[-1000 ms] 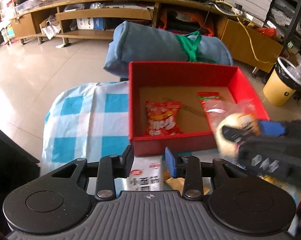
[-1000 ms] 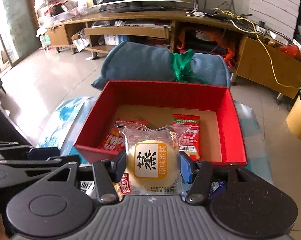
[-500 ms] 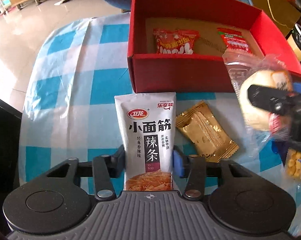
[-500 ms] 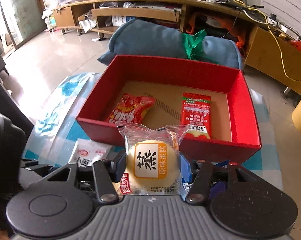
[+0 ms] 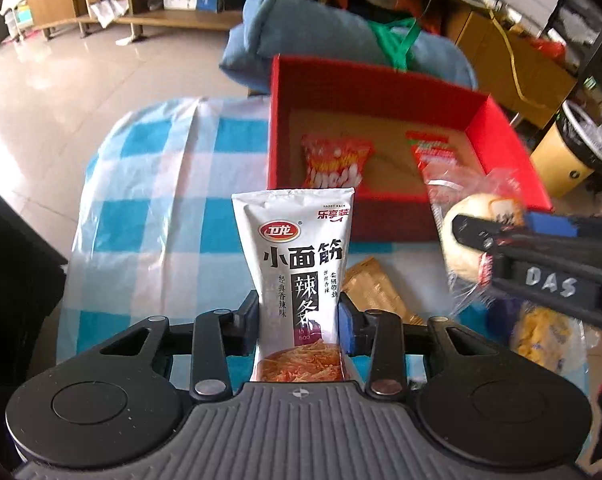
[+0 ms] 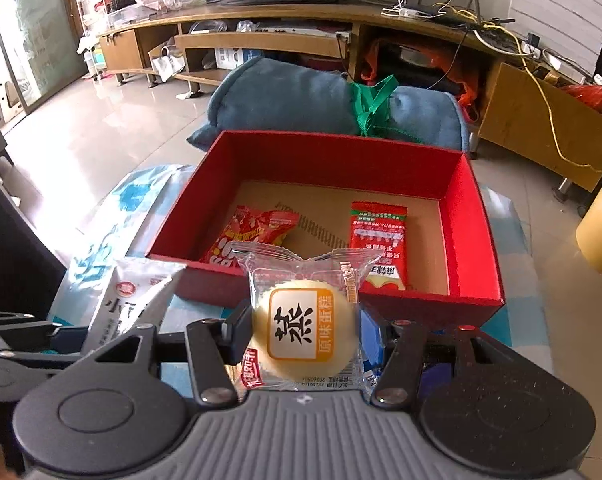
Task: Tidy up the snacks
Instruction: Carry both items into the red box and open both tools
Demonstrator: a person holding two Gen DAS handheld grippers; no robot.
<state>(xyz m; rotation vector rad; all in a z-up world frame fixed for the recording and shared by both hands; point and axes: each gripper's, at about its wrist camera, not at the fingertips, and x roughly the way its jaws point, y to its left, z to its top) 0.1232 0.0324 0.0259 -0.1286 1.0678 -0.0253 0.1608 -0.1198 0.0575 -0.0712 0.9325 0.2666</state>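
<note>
A red box (image 5: 373,76) (image 6: 473,184) stands on the blue-checked table and holds a red-orange snack bag (image 5: 335,158) (image 6: 253,230) and a red-green packet (image 5: 433,152) (image 6: 377,224). My left gripper (image 5: 299,316) is shut on a white spicy-strip pouch (image 5: 299,264), held above the table in front of the box; the pouch also shows in the right wrist view (image 6: 125,300). My right gripper (image 6: 301,336) is shut on a wrapped steamed cake (image 6: 305,328) (image 5: 473,236), just before the box's near wall.
A gold snack packet (image 5: 375,292) and a yellow snack bag (image 5: 541,332) lie on the checked cloth (image 5: 149,184) in front of the box. A rolled blue blanket (image 6: 301,96) lies behind the box. A yellow bin (image 5: 569,152) stands at the right.
My left gripper closed on the white pouch and lifted it off the table. My right gripper with the cake has moved a little nearer the box.
</note>
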